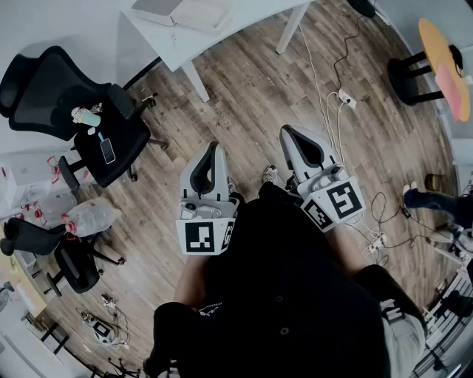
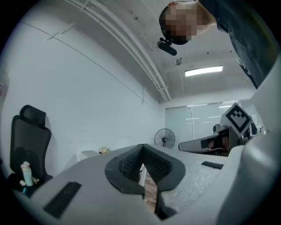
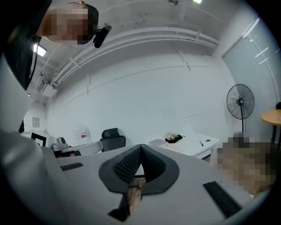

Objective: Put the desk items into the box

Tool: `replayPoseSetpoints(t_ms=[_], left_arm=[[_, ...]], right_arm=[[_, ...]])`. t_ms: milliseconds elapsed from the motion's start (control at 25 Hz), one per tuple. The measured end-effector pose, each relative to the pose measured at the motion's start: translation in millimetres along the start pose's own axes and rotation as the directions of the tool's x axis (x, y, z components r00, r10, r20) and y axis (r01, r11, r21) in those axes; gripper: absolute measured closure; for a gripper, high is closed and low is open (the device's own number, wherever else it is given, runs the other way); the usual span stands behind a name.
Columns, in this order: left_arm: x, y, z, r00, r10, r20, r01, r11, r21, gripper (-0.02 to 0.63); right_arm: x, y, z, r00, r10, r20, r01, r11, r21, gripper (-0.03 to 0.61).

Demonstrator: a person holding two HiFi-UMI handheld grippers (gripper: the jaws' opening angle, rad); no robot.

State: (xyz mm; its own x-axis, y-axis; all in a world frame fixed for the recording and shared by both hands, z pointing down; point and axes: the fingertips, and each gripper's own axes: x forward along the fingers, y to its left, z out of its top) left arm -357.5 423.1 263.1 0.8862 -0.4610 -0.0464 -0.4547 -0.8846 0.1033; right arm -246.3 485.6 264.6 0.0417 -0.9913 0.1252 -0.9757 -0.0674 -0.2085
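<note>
Desk (image 1: 255, 16) stands ahead across the floor. Short of it, left gripper (image 1: 214, 148) and right gripper (image 1: 287, 134) hang with jaws pressed together on nothing. On the desk lie a grey flat case (image 1: 157, 9) and pale sheets (image 1: 201, 13) (no box I can be sure of). These look light and fairly stiff, best pinched at an overhanging edge.

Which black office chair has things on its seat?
The upper black office chair, nearer the white desk: a dark phone and pale bottle lie there.
</note>
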Motion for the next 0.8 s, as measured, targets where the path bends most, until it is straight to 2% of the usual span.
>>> replayPoseSetpoints(t_ms=[160,440,800], left_arm=[[17,-34,-2,1.0,-0.006,0.007,0.006,0.999,0.047,0.606],[40,-74,-17,0.999,-0.019,-0.049,0.021,0.999,0.039,0.606],[65,-116,-27,0.999,0.019,-0.048,-0.017,0.999,0.05,0.606]], right_arm=[[-17,-26,-3,1.0,0.009,-0.019,-0.009,1.0,-0.002,0.58],[-40,-63,0,1.0,0.004,-0.002,-0.004,1.0,0.019,0.58],[-63,-110,4,0.999,0.031,0.007,-0.032,0.999,0.013,0.58]])
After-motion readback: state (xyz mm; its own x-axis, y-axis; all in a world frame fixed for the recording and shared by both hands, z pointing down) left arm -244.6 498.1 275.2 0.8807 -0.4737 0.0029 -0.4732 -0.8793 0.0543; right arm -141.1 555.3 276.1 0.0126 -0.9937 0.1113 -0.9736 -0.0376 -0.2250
